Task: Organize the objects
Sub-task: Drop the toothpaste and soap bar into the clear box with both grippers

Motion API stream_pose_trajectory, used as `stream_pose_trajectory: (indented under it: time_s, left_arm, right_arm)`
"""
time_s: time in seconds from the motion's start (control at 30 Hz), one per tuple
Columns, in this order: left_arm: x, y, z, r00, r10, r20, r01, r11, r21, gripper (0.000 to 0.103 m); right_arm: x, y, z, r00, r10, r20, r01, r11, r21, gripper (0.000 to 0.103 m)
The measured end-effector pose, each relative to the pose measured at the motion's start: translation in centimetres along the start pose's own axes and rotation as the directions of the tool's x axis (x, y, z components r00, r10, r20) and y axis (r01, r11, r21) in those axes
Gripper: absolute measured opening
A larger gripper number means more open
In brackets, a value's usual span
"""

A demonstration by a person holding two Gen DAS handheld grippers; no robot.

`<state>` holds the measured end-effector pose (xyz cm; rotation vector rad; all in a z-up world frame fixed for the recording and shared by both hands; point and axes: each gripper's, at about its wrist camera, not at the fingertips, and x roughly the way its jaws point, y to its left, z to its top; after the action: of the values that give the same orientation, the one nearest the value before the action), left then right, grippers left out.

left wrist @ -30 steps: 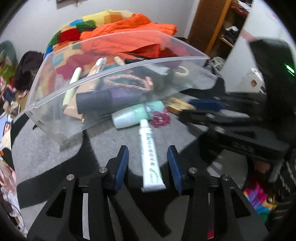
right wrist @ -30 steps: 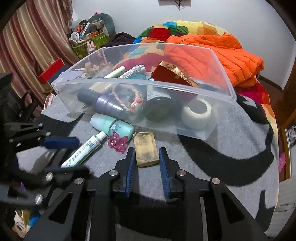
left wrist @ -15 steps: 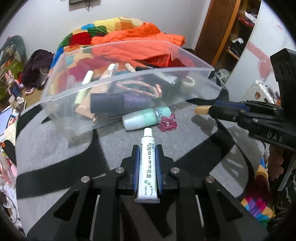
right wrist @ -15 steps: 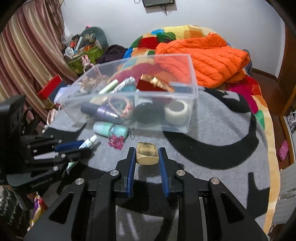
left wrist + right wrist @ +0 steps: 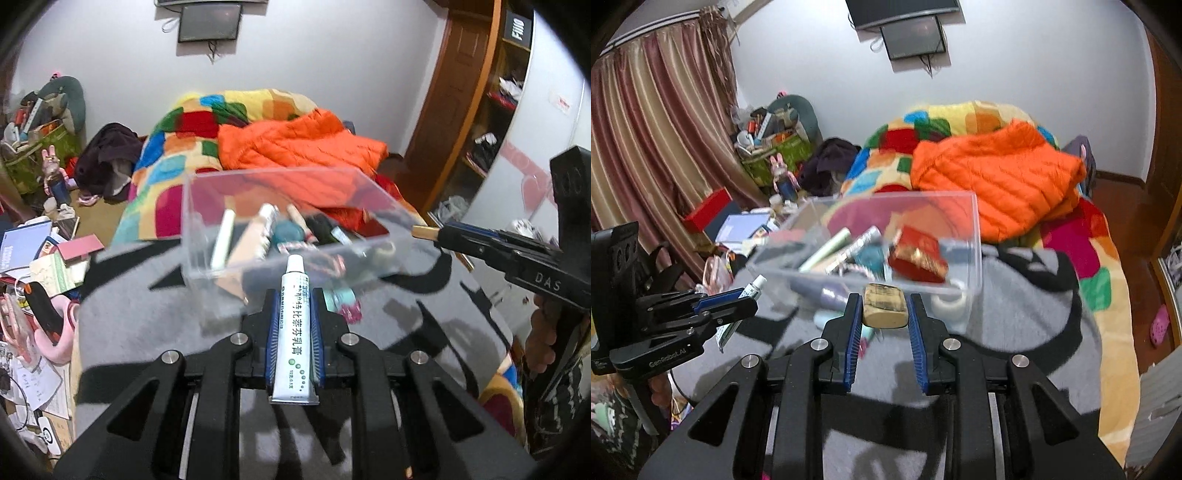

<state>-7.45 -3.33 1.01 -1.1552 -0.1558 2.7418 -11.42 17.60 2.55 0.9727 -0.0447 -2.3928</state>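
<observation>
1. Left gripper (image 5: 294,332): closed on a white ointment tube (image 5: 293,325), pinched across its flat body, cap pointing forward. Gripped mid-length, likely so the tube stays level and the cap end can lead into the bin.
2. Right gripper (image 5: 885,321): closed on a small tan block (image 5: 885,305), held near the fingertips with most of it showing ahead of the blue pads. What the block is I cannot tell; motion blur smears its face.
3. Clear plastic bin (image 5: 192,229) sits on the grey-and-black blanket (image 5: 147,314), ahead of and below both grippers. It already holds tubes, a red pouch and other toiletries, so it reads as the collecting place.
4. Both items are lifted clear of the blanket, near the bin's front wall and about level with its rim, a height that would let them pass over the wall.
5. A mint bottle (image 5: 341,295) and a pink trinket (image 5: 351,314) lie on the blanket against the bin's front, not yet collected.
6. Judgement: carry phase; release over the open bin comes next.
</observation>
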Motion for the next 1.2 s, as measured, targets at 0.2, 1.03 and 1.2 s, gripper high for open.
stream_pose_trajectory:
  time_s: [0.2,1.03,1.2]
  left_arm:
    - [0.9,1.3,2.1,1.000,0.019,0.002,-0.019,1.000,-0.015,0.016]
    - [7.0,2.5,6.0,0.996,0.065,-0.067,-0.066,0.998,-0.013,0.016]
    - [4.8,1.9,5.8,0.998,0.064,-0.020,-0.064,0.998,0.000,0.019]
  right_arm:
    - [0.9,0.8,1.6,1.000,0.013,0.017,-0.013,1.000,0.013,0.022]
    - [10.3,4.0,3.0,0.992,-0.050,-0.118,0.034,0.990,-0.135,0.023]
    - [8.0,4.1,3.0,0.994,-0.018,-0.104,0.004,0.991,-0.134,0.026]
